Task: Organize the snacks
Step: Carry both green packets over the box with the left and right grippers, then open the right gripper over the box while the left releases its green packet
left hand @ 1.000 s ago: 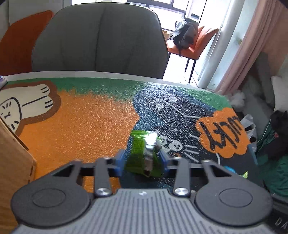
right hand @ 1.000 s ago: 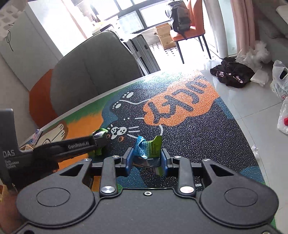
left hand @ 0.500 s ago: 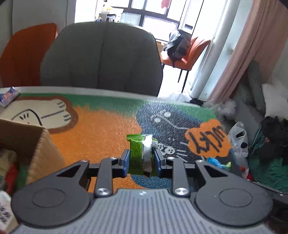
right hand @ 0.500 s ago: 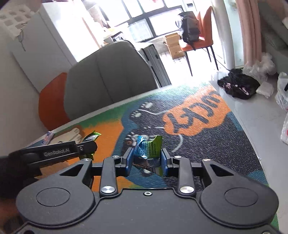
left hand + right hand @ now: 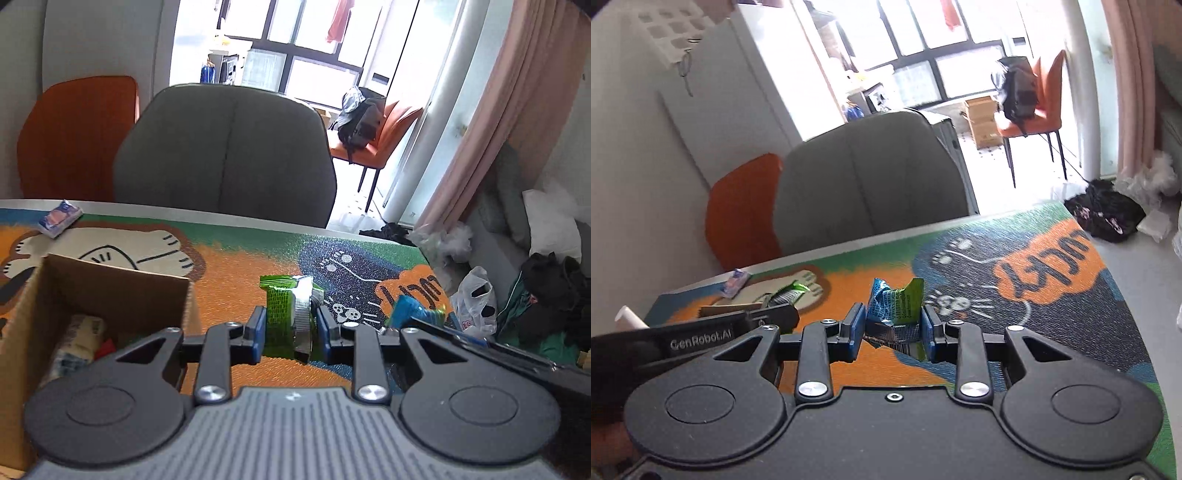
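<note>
Left wrist view is showing the big table (image 5: 229, 273), which is wearing a colourful cartoon mat in orange, green and dark blue. Behind its far edge a grey chair (image 5: 225, 158) is standing, and an orange chair (image 5: 74, 136) is standing to the left of it. On the near left of the table an open cardboard box (image 5: 110, 291) is sitting with some packets lying inside; what they are is too dim to tell. Far left, near the table edge, a small blue and pink packet (image 5: 59, 218) is lying flat.

The left gripper (image 5: 290, 328) is hanging above the mat just to the right of the box, and its blue pads are pressing on a green snack packet (image 5: 280, 306) that is standing upright between them, clear of the table. At the right edge of this view the right gripper (image 5: 399, 325) is coming in, with a blue wrapper sticking out of it.

Right wrist view is showing the right gripper (image 5: 892, 330) clamped on a crumpled blue and green snack packet (image 5: 894, 299), also held above the mat. To the left, the left gripper (image 5: 779, 306) is reaching across with the green packet's end showing at its tip.
</note>
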The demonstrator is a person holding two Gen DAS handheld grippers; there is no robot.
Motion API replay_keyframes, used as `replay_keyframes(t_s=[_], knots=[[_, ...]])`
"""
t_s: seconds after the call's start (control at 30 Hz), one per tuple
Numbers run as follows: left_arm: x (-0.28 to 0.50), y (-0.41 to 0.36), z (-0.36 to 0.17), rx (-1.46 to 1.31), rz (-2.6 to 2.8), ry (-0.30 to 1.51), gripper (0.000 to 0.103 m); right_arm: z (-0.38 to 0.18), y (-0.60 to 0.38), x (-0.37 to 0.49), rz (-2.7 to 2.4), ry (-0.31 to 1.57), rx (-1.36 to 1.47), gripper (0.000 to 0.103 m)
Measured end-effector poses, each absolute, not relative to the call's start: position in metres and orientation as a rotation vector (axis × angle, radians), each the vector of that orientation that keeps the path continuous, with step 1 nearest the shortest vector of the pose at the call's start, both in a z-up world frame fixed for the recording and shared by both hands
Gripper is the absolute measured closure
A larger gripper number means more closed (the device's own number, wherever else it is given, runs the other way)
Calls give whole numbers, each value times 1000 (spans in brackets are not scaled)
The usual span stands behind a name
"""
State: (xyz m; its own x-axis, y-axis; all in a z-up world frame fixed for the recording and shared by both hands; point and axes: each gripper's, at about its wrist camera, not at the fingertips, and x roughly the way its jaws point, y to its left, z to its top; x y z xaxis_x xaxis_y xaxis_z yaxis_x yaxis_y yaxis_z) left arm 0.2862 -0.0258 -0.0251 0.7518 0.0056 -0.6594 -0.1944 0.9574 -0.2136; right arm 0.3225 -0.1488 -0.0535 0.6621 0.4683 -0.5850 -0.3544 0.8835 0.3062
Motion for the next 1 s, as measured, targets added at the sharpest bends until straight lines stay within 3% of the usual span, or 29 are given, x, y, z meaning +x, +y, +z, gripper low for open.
replay_keyframes(t_s=[1.0], knots=[[164, 96, -6, -360, 217, 634, 75, -37, -29, 254, 650, 615, 121, 73]])
